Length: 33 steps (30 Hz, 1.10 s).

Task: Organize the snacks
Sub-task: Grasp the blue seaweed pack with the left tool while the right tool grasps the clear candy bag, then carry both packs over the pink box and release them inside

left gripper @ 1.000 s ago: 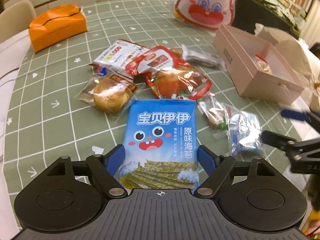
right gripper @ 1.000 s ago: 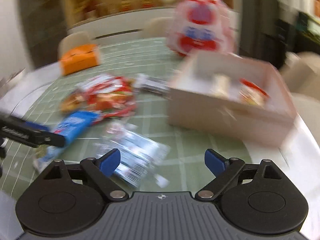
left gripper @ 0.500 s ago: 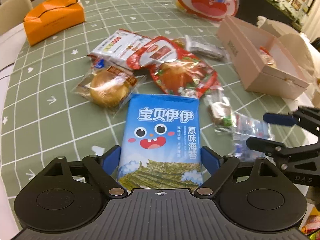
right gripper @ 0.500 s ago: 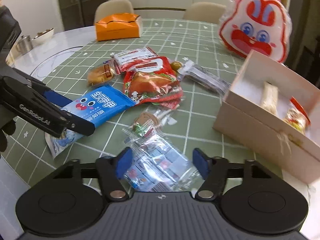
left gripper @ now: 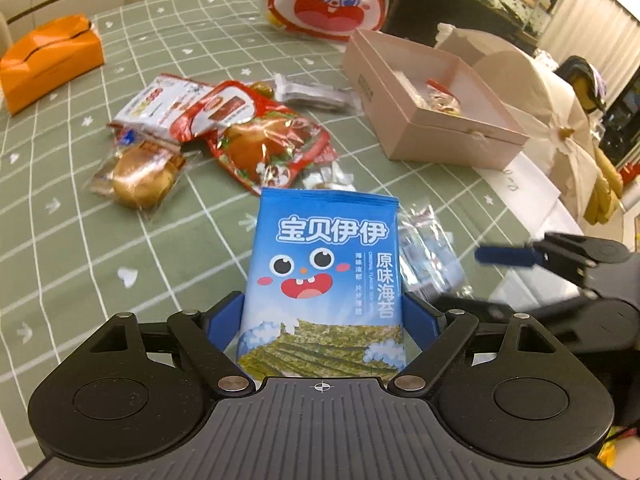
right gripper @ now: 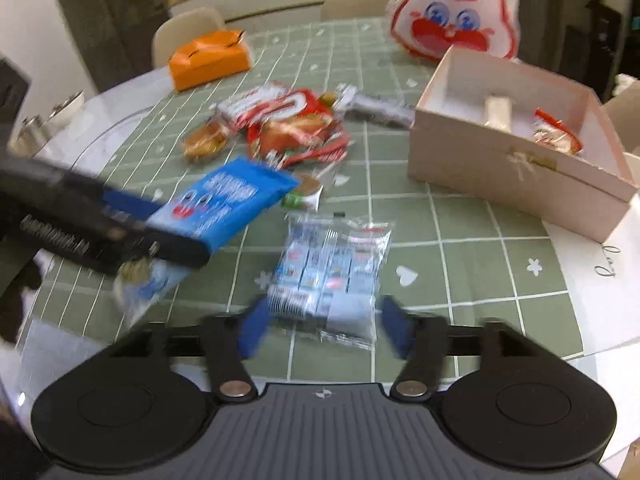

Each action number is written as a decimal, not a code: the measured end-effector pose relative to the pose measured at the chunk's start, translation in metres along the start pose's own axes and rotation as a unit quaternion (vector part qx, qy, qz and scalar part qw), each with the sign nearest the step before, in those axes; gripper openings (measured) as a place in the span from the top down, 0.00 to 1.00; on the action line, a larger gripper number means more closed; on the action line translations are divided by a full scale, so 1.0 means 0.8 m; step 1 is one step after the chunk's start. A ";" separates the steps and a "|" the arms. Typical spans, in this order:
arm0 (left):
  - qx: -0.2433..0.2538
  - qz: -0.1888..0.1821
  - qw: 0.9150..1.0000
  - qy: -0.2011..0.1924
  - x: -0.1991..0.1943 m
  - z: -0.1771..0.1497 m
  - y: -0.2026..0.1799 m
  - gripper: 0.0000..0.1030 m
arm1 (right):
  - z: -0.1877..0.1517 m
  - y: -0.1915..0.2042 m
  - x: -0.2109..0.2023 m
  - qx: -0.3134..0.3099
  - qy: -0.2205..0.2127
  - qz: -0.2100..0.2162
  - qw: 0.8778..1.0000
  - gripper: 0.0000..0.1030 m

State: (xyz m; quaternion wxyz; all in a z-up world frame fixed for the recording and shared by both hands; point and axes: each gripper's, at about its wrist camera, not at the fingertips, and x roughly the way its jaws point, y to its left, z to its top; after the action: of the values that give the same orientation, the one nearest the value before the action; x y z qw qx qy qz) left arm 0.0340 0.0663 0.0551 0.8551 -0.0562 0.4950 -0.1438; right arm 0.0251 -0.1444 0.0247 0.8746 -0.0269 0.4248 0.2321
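Near the table's front edge, the seaweed packet is grasped by the downward-tilted left gripper; the right gripper's jaws are opening around a clear packet.

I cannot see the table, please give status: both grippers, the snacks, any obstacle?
Left gripper shut on blue seaweed pack, lifted. Right gripper opening around clear candy bag. Pink box open, path unobstructed.
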 end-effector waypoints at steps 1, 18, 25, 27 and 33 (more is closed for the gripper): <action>0.001 -0.001 1.000 0.002 -0.002 -0.004 -0.001 0.14 | 0.001 0.003 0.005 0.011 -0.007 -0.016 1.000 0.26; 0.056 -0.048 0.997 0.013 -0.026 -0.039 -0.007 0.14 | -0.016 0.040 -0.014 0.035 0.008 -0.104 0.994 0.43; 0.067 -0.082 0.994 -0.010 -0.022 -0.028 -0.038 0.14 | -0.012 0.009 -0.078 0.071 -0.017 -0.140 0.987 0.43; 0.067 -0.092 0.993 -0.035 -0.029 -0.016 -0.050 0.14 | -0.001 0.000 -0.098 0.071 -0.036 -0.151 0.985 0.43; 0.071 -0.105 0.979 -0.157 -0.060 0.068 -0.081 0.14 | 0.053 -0.038 -0.159 0.072 -0.113 -0.166 0.977 0.43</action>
State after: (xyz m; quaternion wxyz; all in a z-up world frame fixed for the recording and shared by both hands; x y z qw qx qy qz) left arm 0.0463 0.0168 0.1382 0.9043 -0.0689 0.3344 -0.2565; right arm 0.0014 -0.2101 0.1435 0.9430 -0.0077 0.3285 0.0535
